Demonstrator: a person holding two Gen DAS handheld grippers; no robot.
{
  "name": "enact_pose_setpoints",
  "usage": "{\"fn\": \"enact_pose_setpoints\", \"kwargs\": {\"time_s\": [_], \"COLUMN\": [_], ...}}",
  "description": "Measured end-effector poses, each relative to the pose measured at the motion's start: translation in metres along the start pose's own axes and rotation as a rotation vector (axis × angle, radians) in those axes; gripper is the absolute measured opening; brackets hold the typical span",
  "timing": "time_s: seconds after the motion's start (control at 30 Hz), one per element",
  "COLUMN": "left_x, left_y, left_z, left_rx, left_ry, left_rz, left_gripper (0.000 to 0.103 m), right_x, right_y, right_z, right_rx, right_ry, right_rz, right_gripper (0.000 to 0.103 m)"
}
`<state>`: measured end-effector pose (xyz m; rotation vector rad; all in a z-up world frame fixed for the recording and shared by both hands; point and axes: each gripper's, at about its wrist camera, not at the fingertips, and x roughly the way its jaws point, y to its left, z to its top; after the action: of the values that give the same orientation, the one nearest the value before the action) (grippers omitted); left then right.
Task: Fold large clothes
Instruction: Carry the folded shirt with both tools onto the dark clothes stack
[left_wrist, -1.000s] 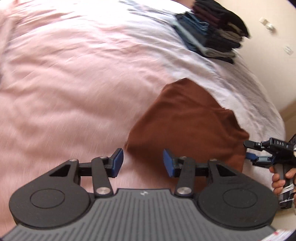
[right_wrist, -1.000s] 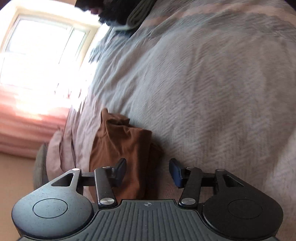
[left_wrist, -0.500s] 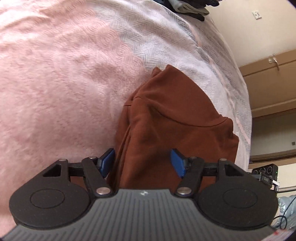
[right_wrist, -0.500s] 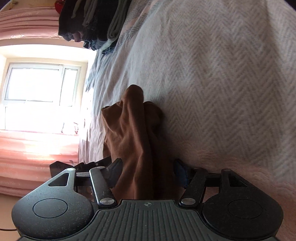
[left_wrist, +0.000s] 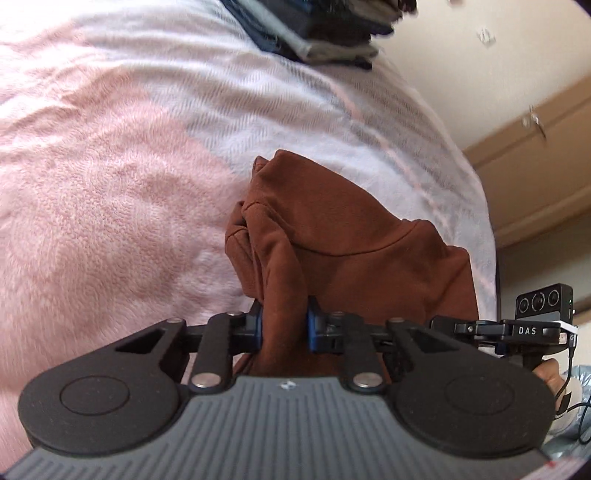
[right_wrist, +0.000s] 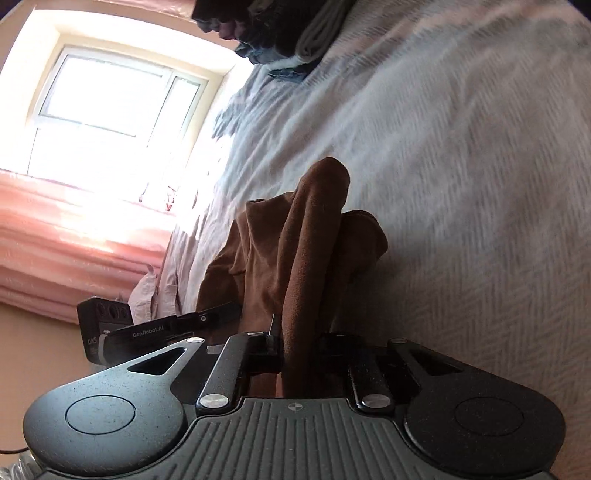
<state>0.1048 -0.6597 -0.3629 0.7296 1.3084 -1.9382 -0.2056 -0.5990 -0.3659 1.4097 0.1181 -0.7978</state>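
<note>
A folded brown garment (left_wrist: 354, 243) lies on the bed near its edge. My left gripper (left_wrist: 284, 328) is closing, and its blue pads pinch a bunched fold at the garment's near left corner. In the right wrist view the same brown garment (right_wrist: 295, 251) rises in a ridge, and my right gripper (right_wrist: 299, 347) is closing on that ridge, with the cloth pressed between the fingers. The right gripper's body (left_wrist: 517, 328) shows at the right in the left wrist view, and the left gripper's body (right_wrist: 147, 332) shows at the left in the right wrist view.
A pink fleece blanket (left_wrist: 92, 203) and a white herringbone cover (left_wrist: 303, 99) spread over the bed. A stack of dark folded clothes (left_wrist: 325, 29) sits at the bed's far end. A bright window (right_wrist: 110, 110) is beyond the bed; a wooden cabinet (left_wrist: 535, 166) stands right.
Both grippers went from open around the brown garment's edge to shut on its folds. The left gripper moved in from the pink blanket to the garment's corner.
</note>
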Motion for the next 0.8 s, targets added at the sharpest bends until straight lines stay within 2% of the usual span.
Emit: {"fn": "enact_pose_setpoints", "kwargs": {"time_s": [0.17,0.23,0.4,0.57,0.67,0.8], "left_x": [-0.033,-0.039,-0.055,-0.048,-0.034,-0.006], "left_y": [-0.052,-0.076,-0.14,-0.204,-0.237,-0.272], "left_z": [-0.015,-0.013,0.013,0.07,0.115,0.185], "left_rx": [-0.139,-0.187,-0.296,-0.343,-0.376,-0.423], "left_ry": [-0.205,-0.26,-0.375,-0.489,-0.557,-0.629], "left_rz": [-0.002,0.002,0.023,0.082,0.102,0.098], "left_gripper": [0.016,0.016,0.016,0.016,0.016,0.016], "right_x": [-0.032,-0.051,-0.081,-0.093,-0.091,-0.088], "right_y": [0.027,0.039,0.072,0.09,0.1,0.125], "right_z": [0.052,0.077,0.158,0.256,0.333,0.433], "right_rx": [-0.133,-0.184,-0.273,-0.338,-0.382,-0.47], "right_ry": [0.06,0.083,0.134,0.211,0.265,0.301], "right_rz": [0.006,0.009,0.055,0.115,0.155,0.154], "right_gripper": [0.009,0.009,0.009,0.009,0.009,0.009]}}
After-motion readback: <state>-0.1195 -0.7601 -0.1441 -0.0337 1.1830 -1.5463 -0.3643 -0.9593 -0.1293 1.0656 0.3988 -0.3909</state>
